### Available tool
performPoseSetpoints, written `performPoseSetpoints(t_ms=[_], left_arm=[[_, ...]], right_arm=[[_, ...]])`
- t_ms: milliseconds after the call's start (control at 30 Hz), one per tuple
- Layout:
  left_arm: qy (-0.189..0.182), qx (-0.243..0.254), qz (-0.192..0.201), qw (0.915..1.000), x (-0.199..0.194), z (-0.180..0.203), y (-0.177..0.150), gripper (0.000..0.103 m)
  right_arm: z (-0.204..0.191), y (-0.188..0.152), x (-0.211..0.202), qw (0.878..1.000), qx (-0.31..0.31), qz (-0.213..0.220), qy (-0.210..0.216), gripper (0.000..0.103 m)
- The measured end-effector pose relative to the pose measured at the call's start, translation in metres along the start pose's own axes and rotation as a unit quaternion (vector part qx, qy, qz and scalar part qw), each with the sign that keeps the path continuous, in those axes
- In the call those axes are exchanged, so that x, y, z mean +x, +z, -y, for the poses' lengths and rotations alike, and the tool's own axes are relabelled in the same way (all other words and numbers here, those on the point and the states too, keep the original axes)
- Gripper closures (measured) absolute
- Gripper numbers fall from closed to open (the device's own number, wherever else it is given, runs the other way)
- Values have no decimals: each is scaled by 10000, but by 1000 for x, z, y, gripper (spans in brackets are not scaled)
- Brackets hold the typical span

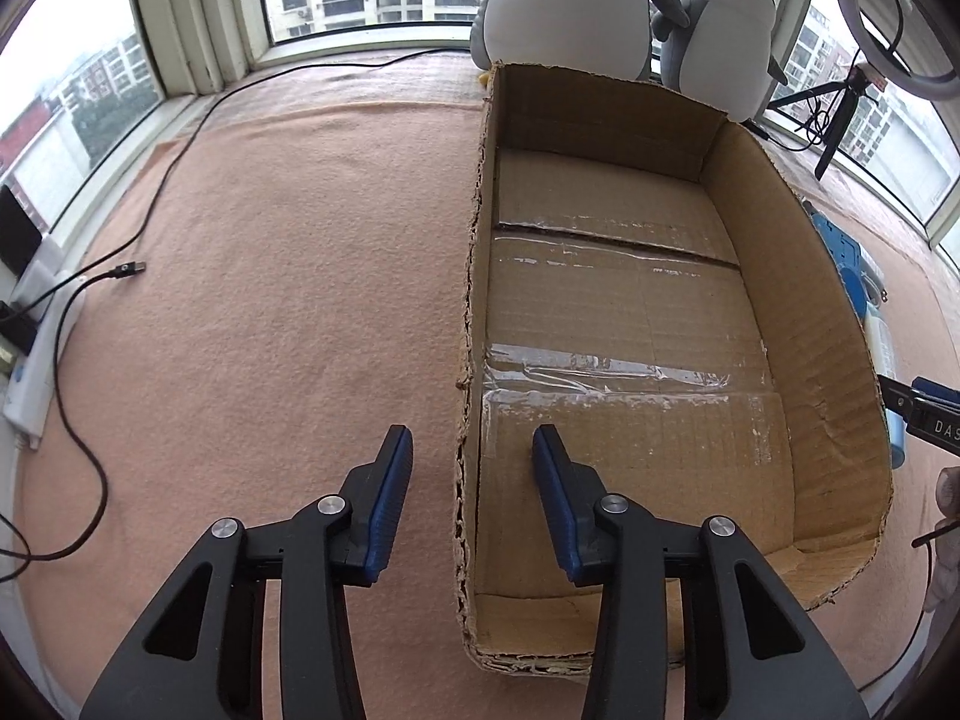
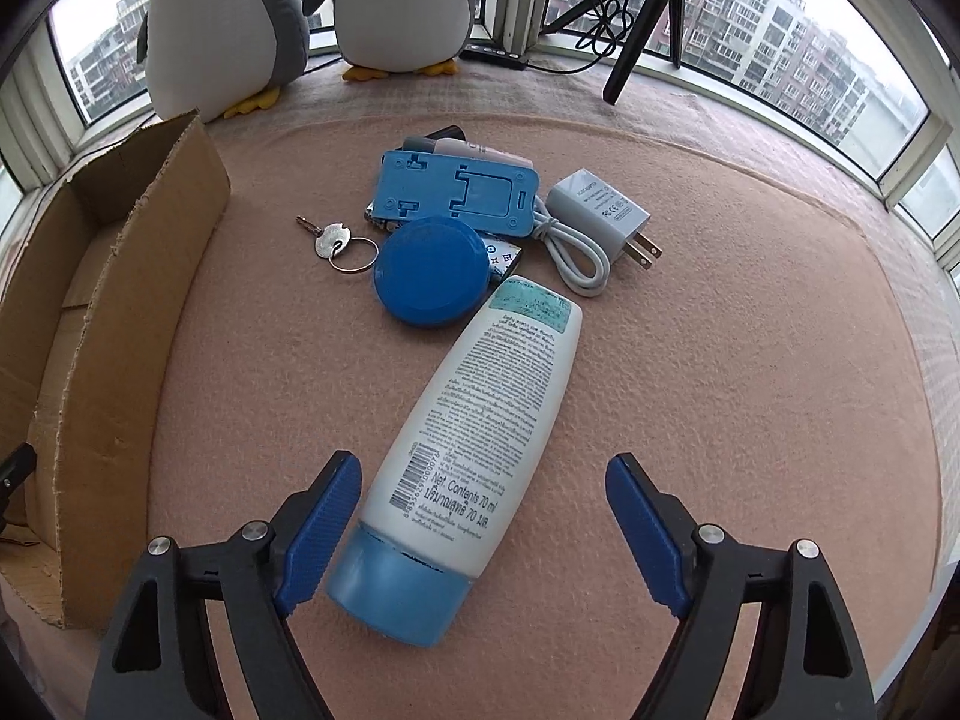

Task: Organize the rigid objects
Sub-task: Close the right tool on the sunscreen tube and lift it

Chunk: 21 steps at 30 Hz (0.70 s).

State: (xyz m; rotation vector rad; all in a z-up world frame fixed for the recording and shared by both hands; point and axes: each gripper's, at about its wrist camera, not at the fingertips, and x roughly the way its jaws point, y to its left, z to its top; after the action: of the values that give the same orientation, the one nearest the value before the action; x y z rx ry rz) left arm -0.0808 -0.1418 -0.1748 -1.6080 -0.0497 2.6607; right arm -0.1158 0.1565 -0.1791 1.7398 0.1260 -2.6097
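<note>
my right gripper [image 2: 483, 531]: jaws apart around the white bottle [image 2: 474, 420]. my left gripper [image 1: 473, 477]: jaws apart, straddling the cardboard box [image 1: 798, 276] wall.

A salmon-pink felt blanket [image 1: 288, 276] covers the broad bay-window ledge, its nap lit evenly by grey daylight. White-framed windows [image 1: 198, 18] curve round the far side and both ends, with pale apartment blocks [image 2: 798, 54] outside. Two grey-and-white plush penguins [image 2: 396, 0] stand against the far glass. A black tripod [image 2: 636, 30] rises at the far right. On the left, a thin black cable [image 1: 174, 162] trails across the blanket toward a white power strip [image 1: 36, 360].
</note>
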Motion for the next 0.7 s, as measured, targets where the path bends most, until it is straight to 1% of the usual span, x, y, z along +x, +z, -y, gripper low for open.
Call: performPoseSetpoints(t_ms=[67, 133, 233, 333, 433, 567, 667, 700], left_arm=[[18, -17, 14, 10000, 0, -1, -1, 63], [31, -33, 27, 10000, -1, -1, -1, 63], [42, -64, 36, 10000, 0, -1, -2, 63], [55, -72, 39, 10000, -1, -1, -2, 63], [80, -41, 40, 10000, 0, 0, -1, 63], [81, -26, 30, 10000, 1, -1, -1, 63], [82, -35, 29, 10000, 1, 0, -1, 63], [85, -32, 29, 10000, 1, 0, -1, 63]], right_arm=[[4, -2, 2, 9999, -2, -64, 78, 27], [9, -4, 2, 9998, -8, -116, 135, 35], [19, -6, 3, 9996, 7, -190, 231, 41], [32, -7, 6, 9991, 74, -276, 309, 46], [40, -9, 9, 9987, 113, -340, 369, 47], [43, -7, 11, 9983, 144, -316, 463, 47], [38, -3, 11, 9985, 70, -255, 469, 51], [38, -2, 11, 9985, 49, -239, 488, 56]])
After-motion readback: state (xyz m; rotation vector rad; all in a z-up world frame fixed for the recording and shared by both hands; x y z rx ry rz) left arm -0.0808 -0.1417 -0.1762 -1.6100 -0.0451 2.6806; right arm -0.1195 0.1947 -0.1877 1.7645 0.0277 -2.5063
